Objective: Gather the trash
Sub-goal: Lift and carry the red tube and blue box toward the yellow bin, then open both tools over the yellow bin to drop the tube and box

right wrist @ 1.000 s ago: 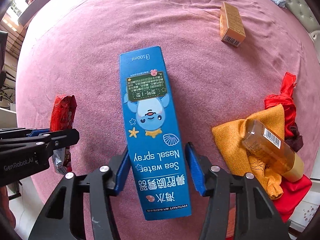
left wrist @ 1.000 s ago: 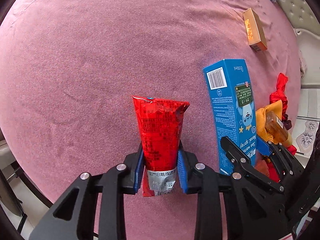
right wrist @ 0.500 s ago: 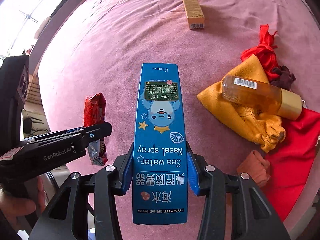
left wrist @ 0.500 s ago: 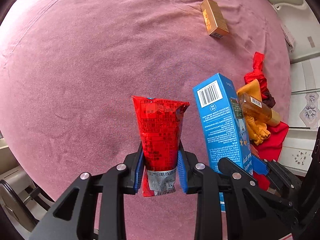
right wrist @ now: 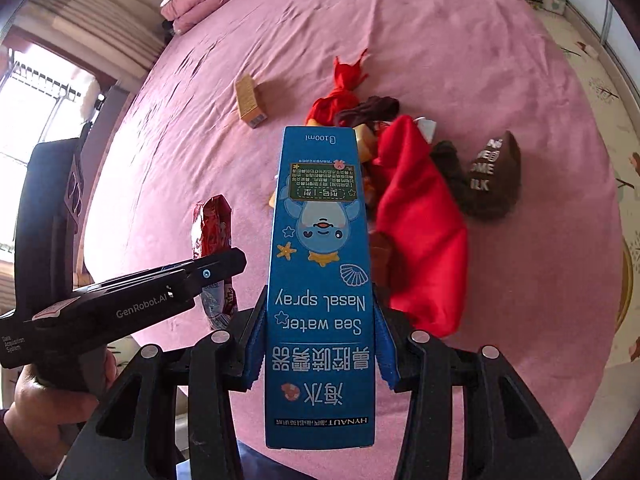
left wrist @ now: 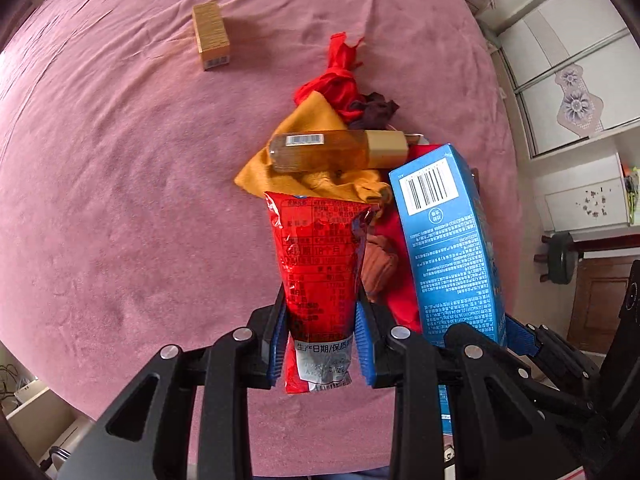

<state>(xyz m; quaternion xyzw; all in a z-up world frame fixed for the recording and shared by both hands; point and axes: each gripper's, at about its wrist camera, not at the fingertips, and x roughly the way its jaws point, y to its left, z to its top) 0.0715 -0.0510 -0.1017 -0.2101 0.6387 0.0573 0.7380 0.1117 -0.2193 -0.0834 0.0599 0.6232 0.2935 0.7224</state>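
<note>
1. Above the pink bed (left wrist: 120, 200), the left gripper (left wrist: 322, 344) pinches a red wrapper (left wrist: 318, 264); the right gripper (right wrist: 320, 354) clamps a blue nasal spray box (right wrist: 320, 264).
2. Both are lifted clear, apparently mid-carry; next they need a bin, unseen.
3. Only the right view shows the brown pouch (right wrist: 496, 176).

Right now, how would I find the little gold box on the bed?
Look at the pink bedspread, past the heap of clothes. The gold box lies alone beyond it, small and cardboard, touching nothing, with a barcode on its near end.
</note>
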